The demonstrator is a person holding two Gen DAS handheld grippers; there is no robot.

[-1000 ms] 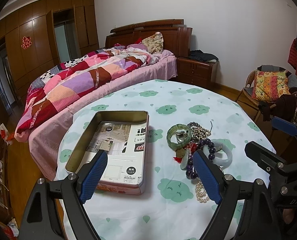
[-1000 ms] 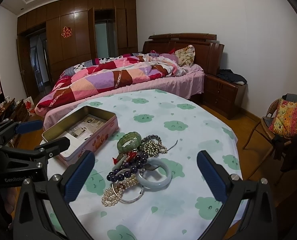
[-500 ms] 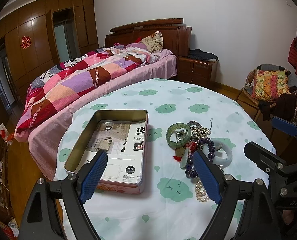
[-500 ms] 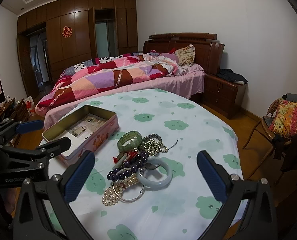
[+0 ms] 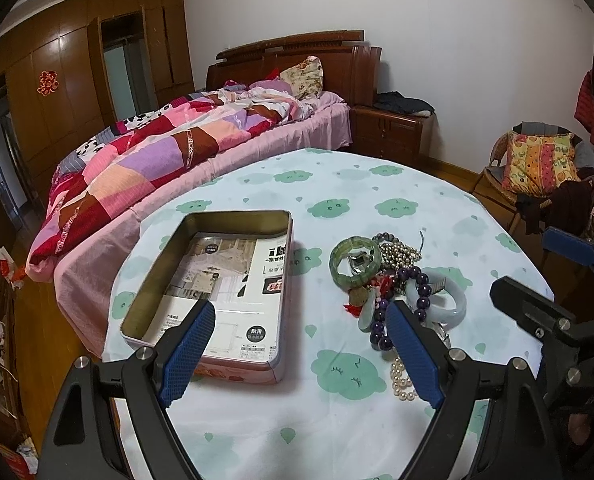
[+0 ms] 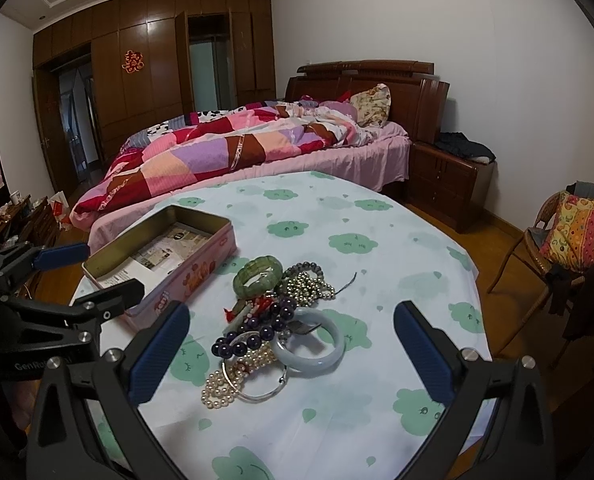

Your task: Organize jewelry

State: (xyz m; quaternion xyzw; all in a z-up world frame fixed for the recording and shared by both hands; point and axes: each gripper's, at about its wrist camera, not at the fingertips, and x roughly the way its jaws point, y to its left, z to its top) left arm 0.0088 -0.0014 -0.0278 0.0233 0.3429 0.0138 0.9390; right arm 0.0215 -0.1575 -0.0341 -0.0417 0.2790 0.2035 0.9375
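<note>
A heap of jewelry lies on the round table: a green bangle (image 6: 257,271), a pale jade bangle (image 6: 309,345), purple beads (image 6: 253,330), a pearl strand (image 6: 221,386), metal beads (image 6: 308,283). An open pink tin (image 5: 217,280) lined with printed paper stands left of the heap. The green bangle (image 5: 355,262) and the pale bangle (image 5: 449,300) also show in the left wrist view. My left gripper (image 5: 301,354) is open and empty, above the table between tin and heap. My right gripper (image 6: 293,354) is open and empty, just before the heap.
The table (image 6: 337,420) has a white cloth with green cloud prints. A bed with a patchwork quilt (image 6: 225,148) stands behind it. A wooden nightstand (image 6: 449,188) is at the back right. A wicker chair with a bright cushion (image 6: 581,232) is at the right.
Both views have shifted very slightly; the grippers stay open and nothing on the table has moved.
</note>
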